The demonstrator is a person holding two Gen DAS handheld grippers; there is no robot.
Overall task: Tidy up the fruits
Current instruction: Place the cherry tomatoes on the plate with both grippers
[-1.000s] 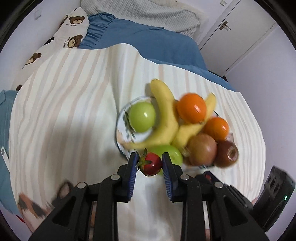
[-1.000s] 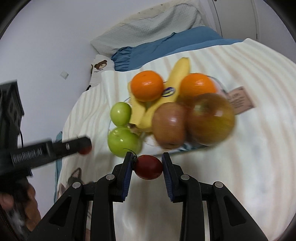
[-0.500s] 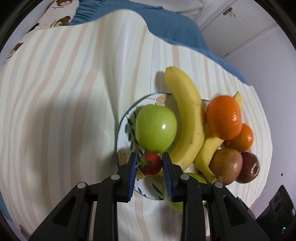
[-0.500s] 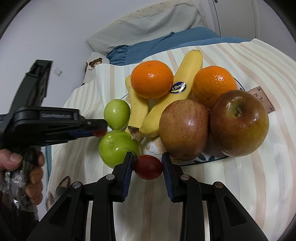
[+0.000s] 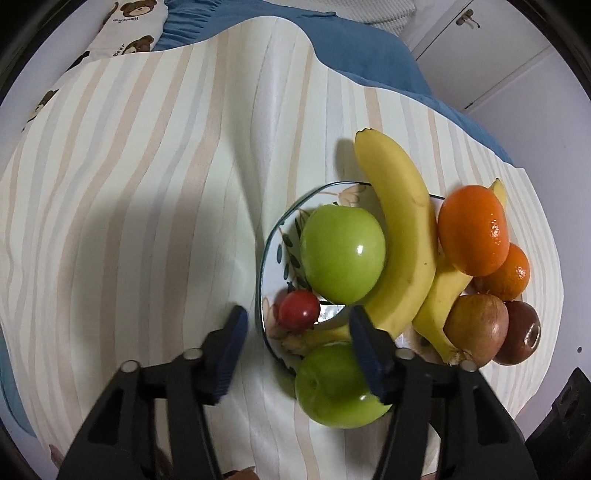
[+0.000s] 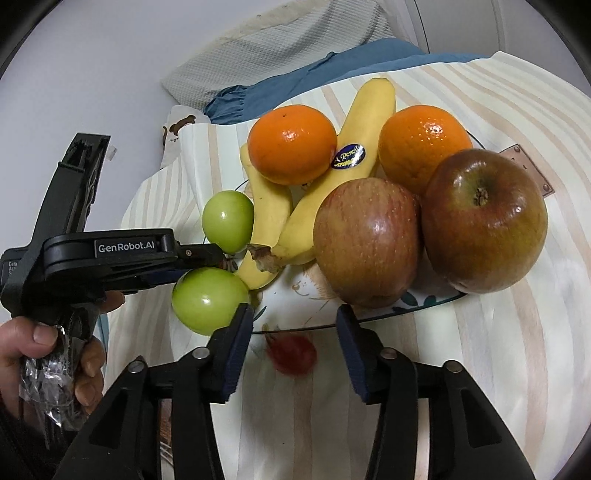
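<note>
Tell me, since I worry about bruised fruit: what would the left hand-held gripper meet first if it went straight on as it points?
Probably the cherry tomato lying free on the plate between the opening jaws of the left hand-held gripper, though depth is unclear.

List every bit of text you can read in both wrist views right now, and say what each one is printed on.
"GenRobot.AI": white print on the left hand-held gripper.
Banana sticker: yellow script, too blurred to read with confidence.
Bear-print fabric: small words beside the bears, too small to read.
Brown tag behind the apples: no legible text.
</note>
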